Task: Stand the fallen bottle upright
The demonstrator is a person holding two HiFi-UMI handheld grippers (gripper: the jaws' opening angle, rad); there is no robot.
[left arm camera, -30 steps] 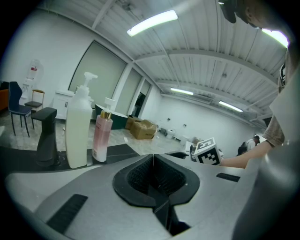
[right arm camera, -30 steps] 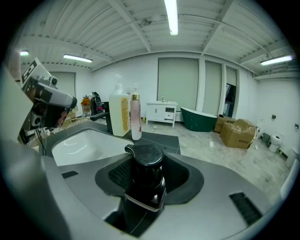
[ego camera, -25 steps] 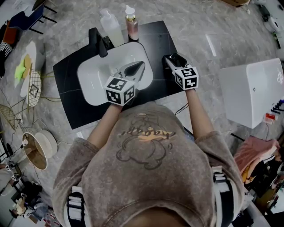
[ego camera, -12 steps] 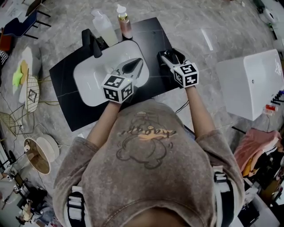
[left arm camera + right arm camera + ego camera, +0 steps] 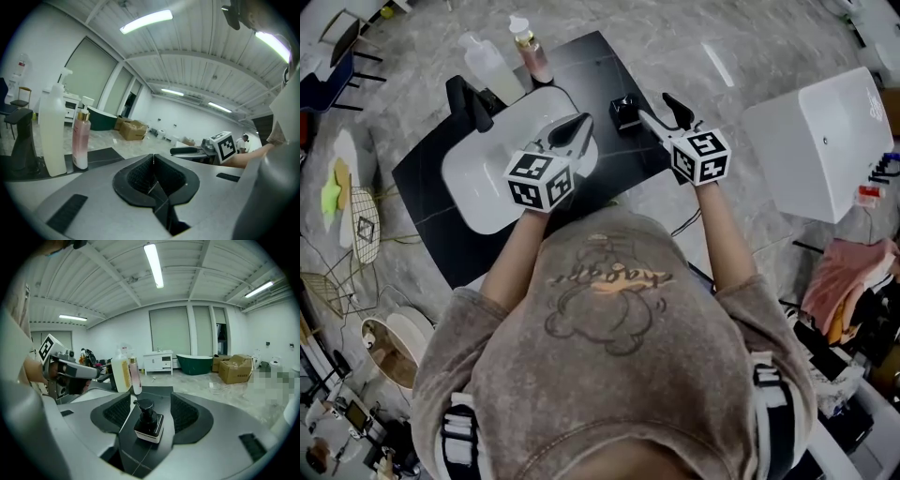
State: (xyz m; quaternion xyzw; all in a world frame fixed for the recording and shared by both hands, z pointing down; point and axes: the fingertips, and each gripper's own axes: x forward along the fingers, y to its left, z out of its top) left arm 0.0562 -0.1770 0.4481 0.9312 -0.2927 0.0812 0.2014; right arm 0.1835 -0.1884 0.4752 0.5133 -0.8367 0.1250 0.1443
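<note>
Pump bottle upright; the job looks done.
Head view: the small black pump bottle stands upright on the dark worktop beside the sink, just ahead of the right tongs. Only drawing back seems left. Left gripper view: the left tongs are closed on nothing. Right gripper view: the right tongs' jaws have just been opening and stand apart, with the bottle in the gap ahead, untouched.

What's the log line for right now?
left gripper shut, empty | right gripper jaws just opening, nothing gripped | black bottle upright ahead of them
</note>
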